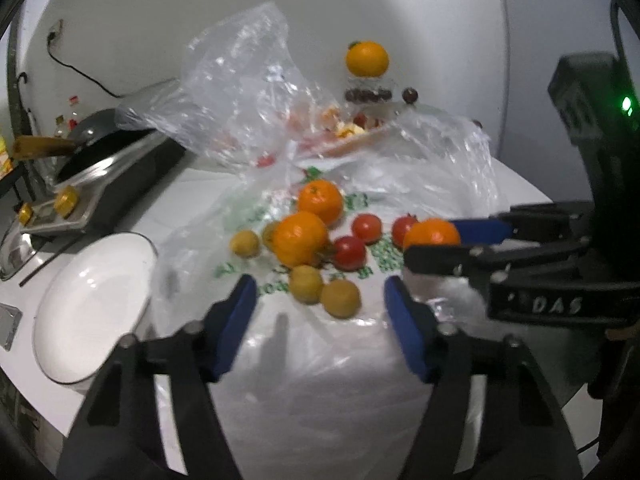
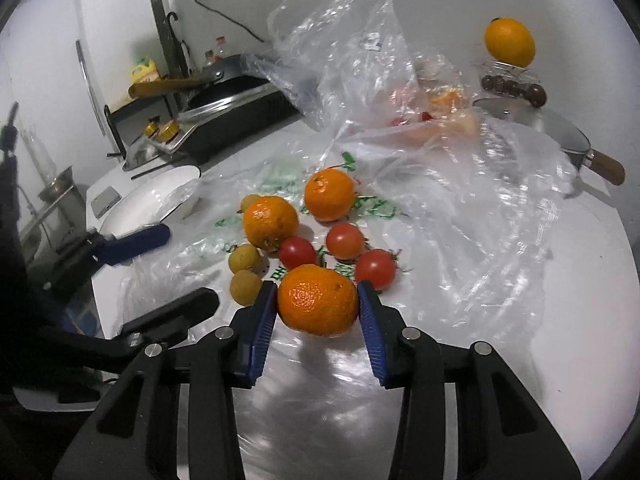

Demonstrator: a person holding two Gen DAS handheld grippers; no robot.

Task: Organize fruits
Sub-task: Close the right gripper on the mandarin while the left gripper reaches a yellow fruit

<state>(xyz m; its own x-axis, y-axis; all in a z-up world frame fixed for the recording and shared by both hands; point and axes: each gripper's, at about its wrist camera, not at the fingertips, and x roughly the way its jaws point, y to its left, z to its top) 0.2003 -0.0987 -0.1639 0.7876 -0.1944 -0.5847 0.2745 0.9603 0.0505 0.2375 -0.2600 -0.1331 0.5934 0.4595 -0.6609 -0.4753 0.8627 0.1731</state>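
My right gripper [image 2: 318, 308] is shut on a mandarin [image 2: 318, 304], its blue pads touching both sides just above the printed plastic bag [image 2: 460, 208]. Two more mandarins [image 2: 271, 222] [image 2: 330, 194], three cherry tomatoes [image 2: 345, 240] and some small yellow-brown fruits [image 2: 244, 258] lie on the bag. My left gripper [image 1: 320, 300] is open. Two small yellow-brown fruits [image 1: 306, 284] [image 1: 340, 298] lie just ahead of its tips, untouched. In the left wrist view the right gripper [image 1: 430, 240] comes in from the right with the mandarin [image 1: 434, 232].
A white bowl [image 1: 92, 304] stands left of the bag. Behind it is a stove [image 1: 108, 196] with a dark pan [image 1: 96, 140]. A crumpled clear bag [image 1: 240, 80] rises at the back. An orange [image 1: 367, 58] sits on a jar, and a wooden-handled pan [image 2: 568, 140] lies at the far right.
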